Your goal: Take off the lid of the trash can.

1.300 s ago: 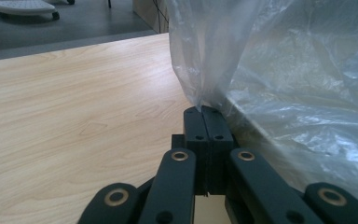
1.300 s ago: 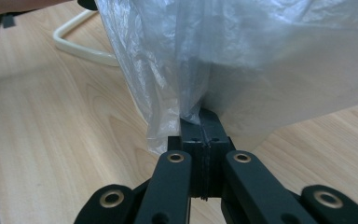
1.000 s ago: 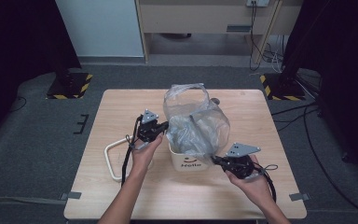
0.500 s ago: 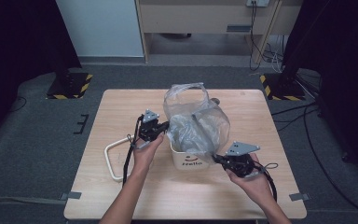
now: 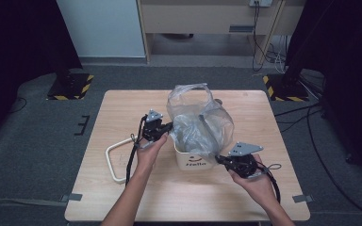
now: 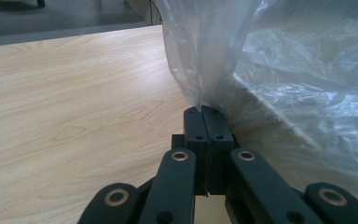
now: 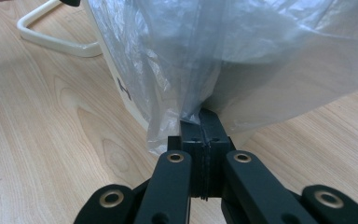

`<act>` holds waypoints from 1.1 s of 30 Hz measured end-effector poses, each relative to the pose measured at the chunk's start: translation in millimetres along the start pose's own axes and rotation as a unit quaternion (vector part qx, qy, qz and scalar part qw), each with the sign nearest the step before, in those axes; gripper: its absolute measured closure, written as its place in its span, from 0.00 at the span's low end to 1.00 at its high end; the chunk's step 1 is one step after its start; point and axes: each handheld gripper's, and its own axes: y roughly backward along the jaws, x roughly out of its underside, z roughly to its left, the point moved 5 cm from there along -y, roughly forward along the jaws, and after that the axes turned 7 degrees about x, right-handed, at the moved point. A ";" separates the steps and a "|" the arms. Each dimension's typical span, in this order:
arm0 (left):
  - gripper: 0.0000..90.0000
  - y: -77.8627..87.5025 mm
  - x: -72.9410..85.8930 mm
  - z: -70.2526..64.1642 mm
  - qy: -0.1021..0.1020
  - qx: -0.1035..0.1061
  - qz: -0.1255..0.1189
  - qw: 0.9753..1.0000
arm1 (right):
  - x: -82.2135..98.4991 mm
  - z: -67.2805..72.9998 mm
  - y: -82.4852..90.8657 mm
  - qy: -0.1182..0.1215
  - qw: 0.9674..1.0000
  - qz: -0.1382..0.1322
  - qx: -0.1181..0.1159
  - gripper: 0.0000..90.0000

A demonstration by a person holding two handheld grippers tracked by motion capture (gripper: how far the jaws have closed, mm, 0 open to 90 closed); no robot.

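The left gripper [image 6: 201, 111] has its jaws pressed together on a pinch of the clear plastic bag [image 5: 199, 123], at the side of the white bin [image 5: 192, 159] nearer the cream handle [image 5: 118, 159] lying on the table [image 5: 122, 108]. The right gripper [image 7: 200, 116] is likewise clamped on the bag's film, at the bin's opposite side, low against its wall. The bag sits in and billows above the bin, which stands near the middle of the table. I judge the step in hand to be fitting the bag as a liner over the bin. Next, both grips likely need to draw the film outward and down over the rim, evenly, without tearing it or tipping the bin.
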 end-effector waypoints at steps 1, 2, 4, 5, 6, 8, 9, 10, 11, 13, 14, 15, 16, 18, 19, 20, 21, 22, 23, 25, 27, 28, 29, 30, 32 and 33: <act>1.00 -1.4 -1.4 -0.6 -0.005 -0.002 0.003 1.000 | 0.3 0.2 0.6 -0.002 1.000 0.001 0.001 1.00; 1.00 -2.1 -2.3 -0.7 -0.010 -0.004 0.006 1.000 | 0.5 0.1 0.8 -0.002 1.000 0.002 0.003 1.00; 1.00 -3.8 -2.8 -0.3 -0.003 -0.001 0.004 1.000 | 0.9 -0.7 0.6 -0.005 1.000 0.000 0.004 1.00; 1.00 -4.6 -2.8 0.4 0.000 0.000 0.002 1.000 | 1.0 -1.1 0.3 -0.005 1.000 -0.001 0.004 1.00; 1.00 -4.8 -2.7 1.3 0.003 0.003 0.002 1.000 | 1.0 -1.5 0.2 -0.005 1.000 0.000 0.004 1.00; 1.00 -4.7 -3.0 2.4 0.004 0.002 0.002 1.000 | 0.7 -1.6 -0.3 -0.005 1.000 -0.002 0.004 1.00; 0.99 -3.7 -3.2 2.6 0.004 0.000 0.001 1.000 | 0.7 -1.6 -0.3 -0.006 1.000 -0.002 0.004 0.99; 0.97 -2.8 -3.5 2.7 0.003 -0.002 0.000 1.000 | 0.7 -1.5 0.1 -0.006 1.000 -0.002 0.006 0.96; 0.93 -1.5 -4.1 2.8 0.000 -0.011 -0.002 1.000 | 0.5 -1.4 0.9 -0.006 1.000 -0.003 0.005 0.92; 0.85 3.2 -5.5 3.6 -0.014 -0.026 -0.006 1.000 | 0.3 -1.0 4.9 -0.008 1.000 -0.008 0.009 0.82; 0.81 6.0 -6.3 4.3 -0.020 -0.034 -0.010 0.999 | -0.1 -1.2 6.6 -0.010 1.000 -0.013 0.011 0.77; 0.76 10.1 -7.1 5.8 -0.026 -0.044 -0.009 0.999 | -0.3 -1.1 9.7 -0.015 1.000 -0.017 0.011 0.73; 0.73 12.8 -7.3 6.7 -0.030 -0.047 -0.009 0.998 | -0.6 -1.0 14.3 -0.020 0.999 -0.026 0.013 0.68; 0.68 18.6 -8.0 8.2 -0.033 -0.047 -0.009 0.998 | -0.3 -0.7 19.2 -0.019 0.999 -0.038 0.018 0.59; 0.66 21.6 -8.5 8.4 -0.035 -0.049 -0.011 0.998 | -0.2 -0.3 21.2 -0.017 0.999 -0.043 0.021 0.54; 0.64 24.8 -8.9 8.6 -0.037 -0.050 -0.014 0.998 | 0.1 -0.3 24.0 -0.014 0.999 -0.046 0.024 0.51; 0.64 27.9 -9.3 8.5 -0.037 -0.051 -0.019 0.998 | 0.2 0.0 26.6 -0.014 0.998 -0.050 0.026 0.48; 0.63 31.0 -9.7 8.7 -0.038 -0.051 -0.023 0.998 | 0.3 0.2 29.7 -0.016 0.998 -0.052 0.027 0.45; 0.62 33.9 -10.1 8.9 -0.037 -0.052 -0.026 0.998 | 0.3 0.2 32.9 -0.016 0.998 -0.056 0.029 0.42; 0.61 39.1 -10.1 9.1 -0.040 -0.054 -0.029 0.997 | 0.1 -0.6 39.7 -0.017 0.997 -0.064 0.033 0.37; 0.61 44.8 -8.9 8.1 -0.043 -0.053 -0.028 0.997 | 0.1 -2.6 46.3 -0.016 0.997 -0.067 0.039 0.35; 0.61 46.8 -8.6 8.7 -0.049 -0.057 -0.028 0.997 | -0.3 -3.8 50.4 -0.019 0.996 -0.071 0.041 0.35; 0.60 48.7 -7.3 7.6 -0.050 -0.055 -0.029 0.997 | -0.2 -5.1 52.9 -0.017 0.996 -0.071 0.043 0.35; 0.60 50.8 -5.6 5.8 -0.048 -0.052 -0.028 0.997 | 0.1 -6.5 56.2 -0.018 0.996 -0.070 0.045 0.35; 0.60 54.0 -4.6 4.5 -0.051 -0.052 -0.032 0.997 | 0.6 -10.4 61.8 -0.019 0.996 -0.070 0.049 0.35; 0.60 55.1 -4.4 4.0 -0.050 -0.050 -0.032 0.997 | 1.1 -12.9 65.0 -0.023 0.996 -0.070 0.049 0.35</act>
